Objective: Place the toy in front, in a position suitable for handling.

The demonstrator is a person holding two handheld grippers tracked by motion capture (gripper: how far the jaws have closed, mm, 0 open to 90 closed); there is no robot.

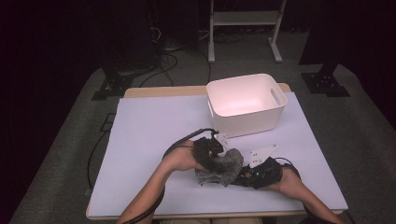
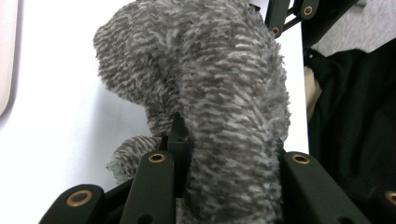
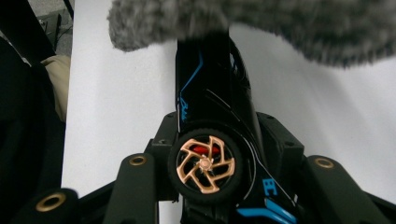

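A grey fuzzy knitted cloth (image 1: 225, 164) lies bunched between my two hands near the table's front edge. My left gripper (image 1: 210, 148) is shut on it; in the left gripper view the cloth (image 2: 219, 93) rises out of the jaws and hides their tips. My right gripper (image 1: 250, 175) comes in from the right, shut on a black toy car (image 3: 210, 102) with blue trim and a copper-coloured wheel (image 3: 204, 163). The car's far end reaches under the edge of the cloth (image 3: 289, 23).
A white plastic bin (image 1: 246, 103) with handle slots stands at the back right of the white table cover (image 1: 154, 135). Cables trail from both grippers. Beyond the table there are a dark floor and a white stand (image 1: 245, 18).
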